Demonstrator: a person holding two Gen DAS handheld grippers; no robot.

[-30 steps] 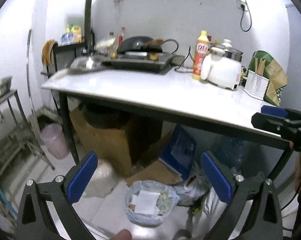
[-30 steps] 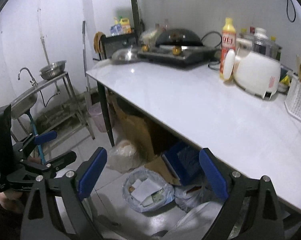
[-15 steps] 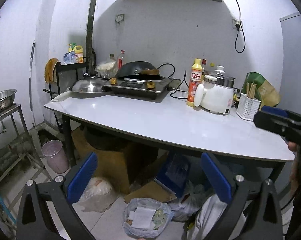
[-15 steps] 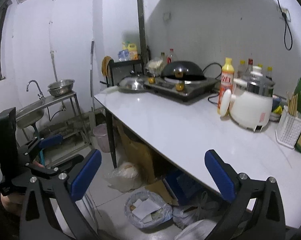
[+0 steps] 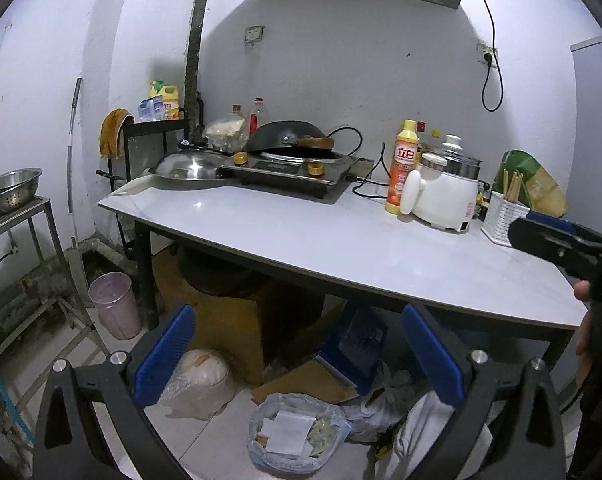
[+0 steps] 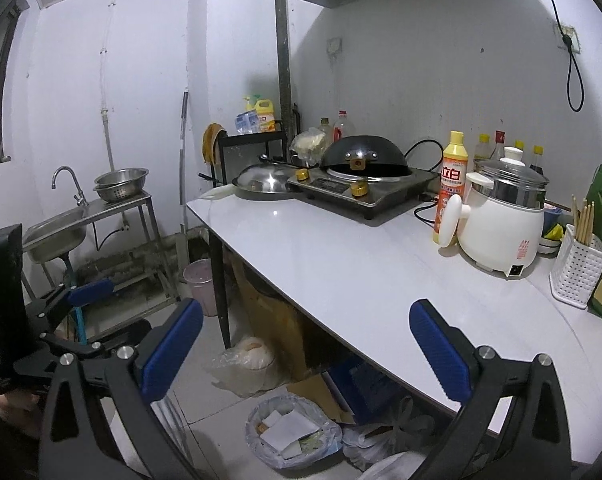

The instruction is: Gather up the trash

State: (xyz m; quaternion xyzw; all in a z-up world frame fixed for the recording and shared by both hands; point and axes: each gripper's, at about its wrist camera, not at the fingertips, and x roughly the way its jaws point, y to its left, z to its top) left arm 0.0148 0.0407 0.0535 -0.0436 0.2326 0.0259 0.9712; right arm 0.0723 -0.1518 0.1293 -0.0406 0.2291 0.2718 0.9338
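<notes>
A small, plain home kitchen: a black wok (image 5: 285, 140) sits on a steel countertop stove (image 5: 291, 172) on the white surface (image 5: 301, 232), beside a white rice cooker (image 6: 501, 228), with a steel sink (image 6: 55, 236) opposite.

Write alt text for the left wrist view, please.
The open left gripper hangs empty above a trash bin lined with plastic and holding paper scraps, on the floor under a white table. A stove and rice cooker stand on the table.

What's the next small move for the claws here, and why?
Probably lower the left claw toward the bag-lined trash bin on the floor under the table. Both claws, the right claw too, are open, empty and well above it.
</notes>
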